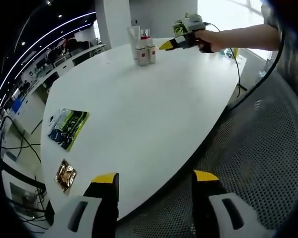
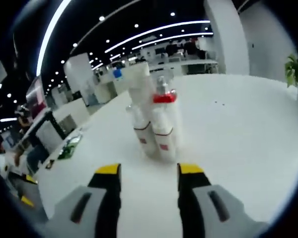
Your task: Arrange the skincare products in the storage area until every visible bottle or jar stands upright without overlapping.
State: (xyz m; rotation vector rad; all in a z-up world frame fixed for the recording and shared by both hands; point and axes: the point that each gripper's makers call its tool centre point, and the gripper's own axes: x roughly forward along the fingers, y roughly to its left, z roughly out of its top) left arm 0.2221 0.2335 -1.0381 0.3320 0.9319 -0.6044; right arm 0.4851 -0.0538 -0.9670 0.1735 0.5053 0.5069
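Note:
Far across the white table, a tight cluster of skincare products stands upright. In the right gripper view these are a tall white tube, a clear bottle with a red band and a shorter white bottle, close together and partly hiding one another. My right gripper is open just short of them with nothing between its jaws. It also appears in the left gripper view, where the right gripper is held by a hand beside the cluster. My left gripper hangs open over the table's near edge, holding nothing.
A green and black packet and a small gold sachet lie flat near the table's left edge. A dark mesh surface lies off the table to the right. A black cable trails from the right gripper. A potted plant stands behind.

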